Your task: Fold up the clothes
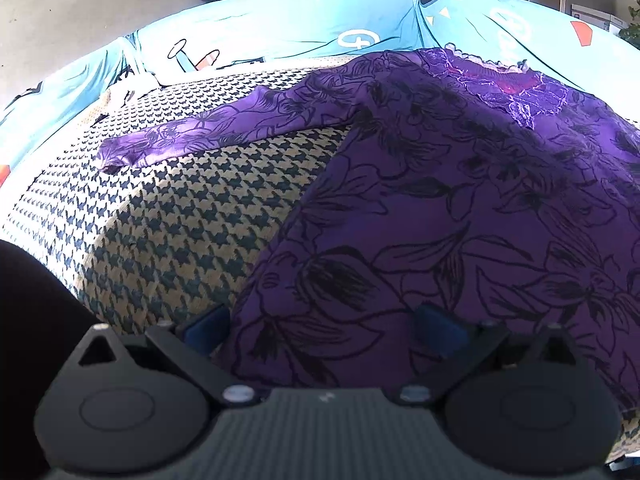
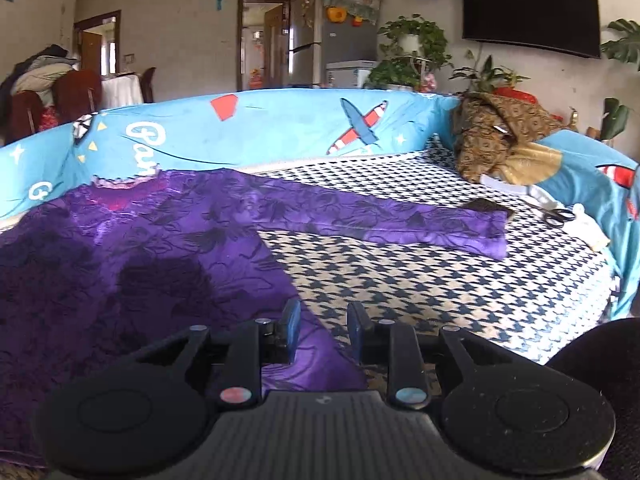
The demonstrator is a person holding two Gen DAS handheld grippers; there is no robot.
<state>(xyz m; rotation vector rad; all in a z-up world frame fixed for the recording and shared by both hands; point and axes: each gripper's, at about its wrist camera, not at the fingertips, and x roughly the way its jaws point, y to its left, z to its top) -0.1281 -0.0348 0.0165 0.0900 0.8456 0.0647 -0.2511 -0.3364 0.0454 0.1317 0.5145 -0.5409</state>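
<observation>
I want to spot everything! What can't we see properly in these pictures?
- Purple dress: its bottom hem, left wrist view, hidden behind the left gripper.
- Scissors: small, right wrist view.
- Dark thing by the sleeve end: too small to name.

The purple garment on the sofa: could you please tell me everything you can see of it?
The purple garment is a long-sleeved top of shiny, thin-looking fabric printed with black outlined flowers, with lace trim at the neckline. It lies spread flat, front up, on the houndstooth sofa cover, neckline toward the blue backrest. Both sleeves stretch out sideways, unfolded. Its hem reaches the near edge, where the left gripper straddles it with wide jaws and the right gripper hovers at its side edge, pads apart.
</observation>
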